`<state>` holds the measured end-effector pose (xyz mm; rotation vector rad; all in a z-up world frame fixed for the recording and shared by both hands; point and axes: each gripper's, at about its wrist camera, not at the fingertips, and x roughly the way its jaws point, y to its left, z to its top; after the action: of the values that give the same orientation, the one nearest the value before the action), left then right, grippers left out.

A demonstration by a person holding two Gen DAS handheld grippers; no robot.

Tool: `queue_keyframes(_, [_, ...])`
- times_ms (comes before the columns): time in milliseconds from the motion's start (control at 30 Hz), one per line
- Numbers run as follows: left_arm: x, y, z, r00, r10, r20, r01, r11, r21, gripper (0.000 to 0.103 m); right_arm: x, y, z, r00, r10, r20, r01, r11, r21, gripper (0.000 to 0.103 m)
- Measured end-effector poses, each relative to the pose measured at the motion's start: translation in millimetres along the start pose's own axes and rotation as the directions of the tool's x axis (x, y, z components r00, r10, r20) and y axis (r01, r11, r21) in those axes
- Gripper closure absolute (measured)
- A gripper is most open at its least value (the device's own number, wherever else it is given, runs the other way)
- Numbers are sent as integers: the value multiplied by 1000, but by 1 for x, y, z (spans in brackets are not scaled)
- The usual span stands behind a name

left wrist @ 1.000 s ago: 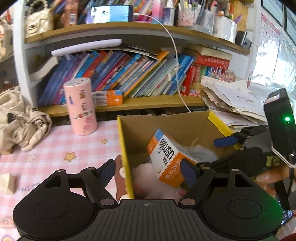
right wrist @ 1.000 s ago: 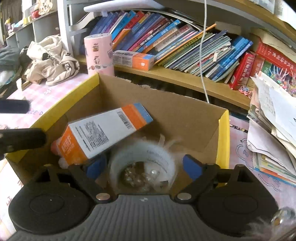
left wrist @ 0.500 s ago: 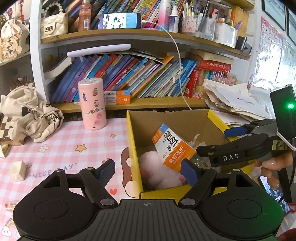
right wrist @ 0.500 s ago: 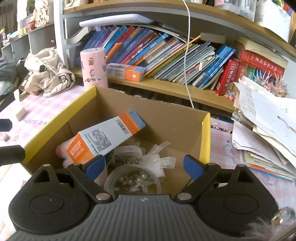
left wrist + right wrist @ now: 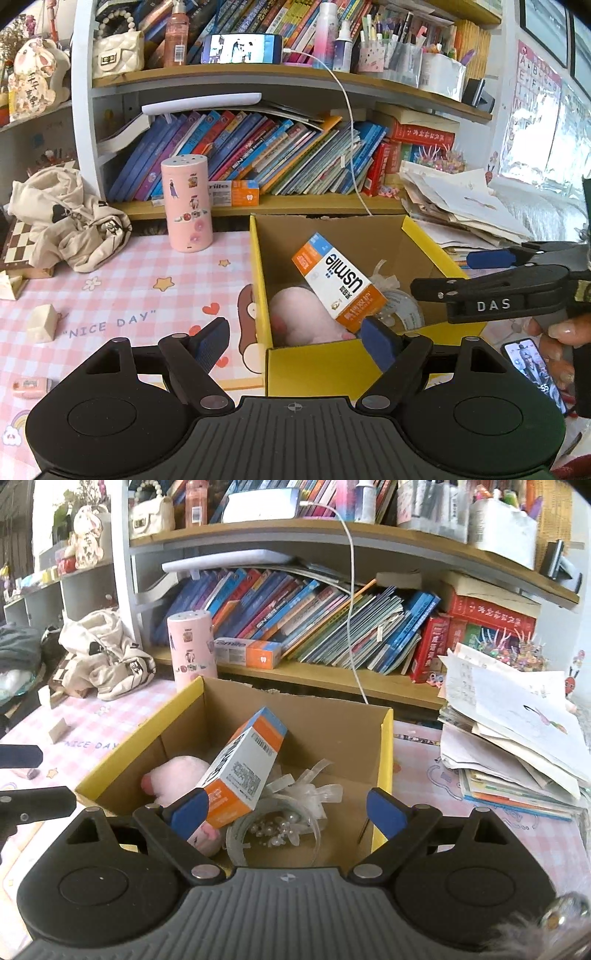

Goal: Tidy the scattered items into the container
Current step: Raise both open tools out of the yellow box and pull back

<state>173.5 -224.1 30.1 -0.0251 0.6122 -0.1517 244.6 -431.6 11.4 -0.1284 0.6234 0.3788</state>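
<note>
1. At the far left, a small pink item is lying on the pink checked desk mat, near the mat's front edge; what it is cannot be told.
2. A cream block is sitting on the mat just left of the printed words "NICE DAY", well apart from the box.
3. A crumpled beige cloth is lying at the back left, partly over a chessboard.
4. A pink cylinder with stickers is standing upright near the shelf, just left of the box's far corner.
5. The left gripper is hovering before the box's near wall with its blue-padded tongs spread and nothing between them.
6. The yellow-edged cardboard box is standing open on the mat, already holding several things.
7. Inside, a pink plush toy is lying at the left.
8. An orange-and-white toothpaste carton is leaning tilted over the plush toy.
9. A clear round container with pearls and white ribbon is resting at the box's right.
10. The right gripper is hovering over the box's near side, its tongs spread wide and pinching nothing.
11. A person's hand is gripping that gripper's handle.
12. A pile of papers is lying at the far right, beside the box.
</note>
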Motion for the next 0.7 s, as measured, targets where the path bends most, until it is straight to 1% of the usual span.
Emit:
queue_keyframes(267, [-8,-6,-14,1000,-13,-13,13,1000,-9,22,-26,8,-21,1000,-5,24,5,1000,18,10])
queue_keyframes(467, [-11,-8,-22,999,-35,-31,35,999,-10,22,-31,19,-38,1000,13,-22,-12,1000,9,10])
queue_keyframes(700, [-12,-4,-28,996,-73,-50,73,997,7,22,-34,35,-52,998,2,-66,-1,1000,21,10])
